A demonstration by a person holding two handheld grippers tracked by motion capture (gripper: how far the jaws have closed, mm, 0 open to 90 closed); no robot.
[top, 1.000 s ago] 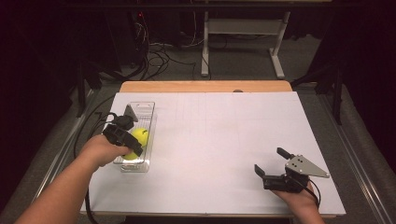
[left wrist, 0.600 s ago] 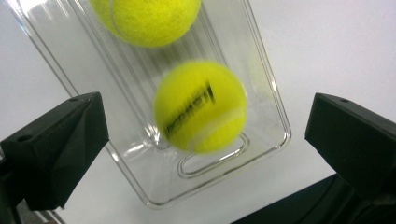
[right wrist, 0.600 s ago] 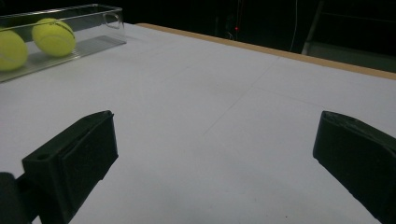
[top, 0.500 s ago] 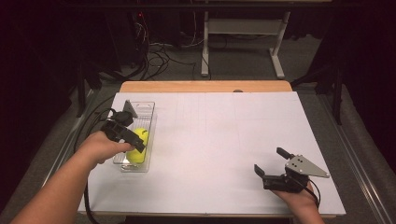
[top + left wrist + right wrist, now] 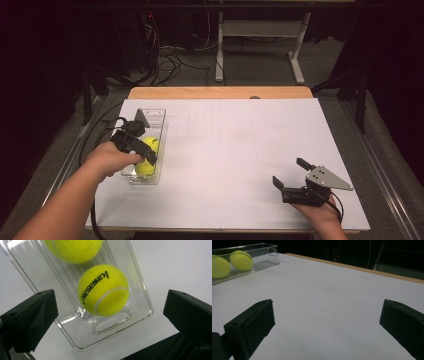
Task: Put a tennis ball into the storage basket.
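The left claw [image 5: 142, 150] hovered over the clear plastic tray [image 5: 156, 116] at about nine o'clock on the desk [image 5: 235, 150], jaws spread wide with nothing between them. Its jaws had just been opening, and no ball sat in the gap. In the left gripper view a yellow tennis ball [image 5: 103, 290] printed "Kawasaki" lay in the tray's bottom, free of both jaws, just beside the slotted handle in the tray's end wall. A second tennis ball [image 5: 75, 250] rested behind it at twelve o'clock in that view; whether the two touched I could not tell. The walls hemmed the balls in closely on both long sides.

From above, the tray ran lengthwise close along the left edge of the white desk sheet, near end toward the person, with a strip of sheet left at the desk's left edge. Its far end stood bare of balls.

The right claw [image 5: 292, 175] sat at roughly five o'clock, near the front edge, jaws wide apart and holding nothing. The right gripper view looked across the open white sheet, both balls [image 5: 241, 260] off at ten o'clock. Between the two claws the whole middle of the desk lay open, from the front edge to the wooden strip [image 5: 220, 93] at twelve o'clock.
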